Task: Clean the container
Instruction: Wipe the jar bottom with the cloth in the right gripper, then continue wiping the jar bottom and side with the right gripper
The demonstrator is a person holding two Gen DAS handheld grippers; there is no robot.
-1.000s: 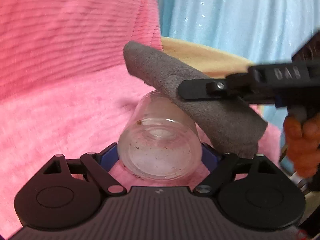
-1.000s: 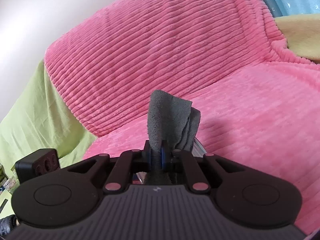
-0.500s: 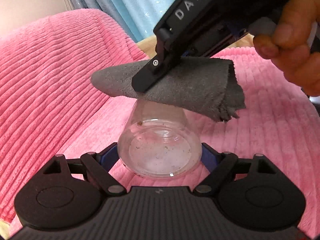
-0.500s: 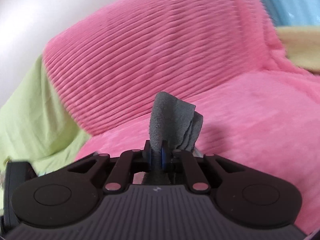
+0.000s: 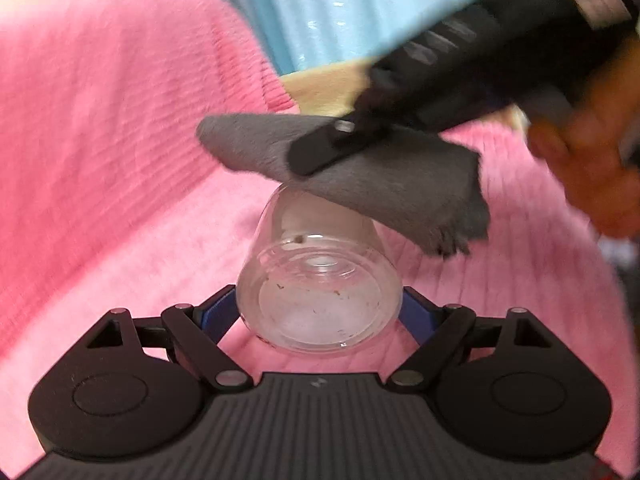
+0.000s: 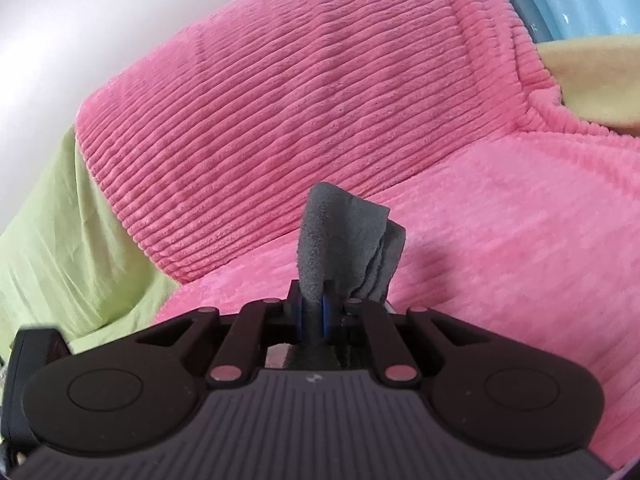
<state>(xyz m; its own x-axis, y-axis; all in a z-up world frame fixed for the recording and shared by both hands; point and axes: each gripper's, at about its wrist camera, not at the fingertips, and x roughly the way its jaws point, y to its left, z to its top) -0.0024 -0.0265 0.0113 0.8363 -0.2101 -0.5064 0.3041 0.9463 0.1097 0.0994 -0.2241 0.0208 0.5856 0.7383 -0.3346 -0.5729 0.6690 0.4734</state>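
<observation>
Glass container [image 5: 318,292], clear and speckled with brown bits, clamped between the blue pads of the left gripper [image 5: 319,312]. Grey cloth [image 5: 360,176] just beyond and above, lying across its far end (contact blurred), pinched tight in the right gripper [image 6: 316,312] over pink corduroy fabric [image 6: 304,100].

pink ribbed sofa cover [image 6: 320,100] | green sheet [image 6: 52,220] | blue curtain [image 5: 340,12] | pale wall [image 6: 80,12]
</observation>
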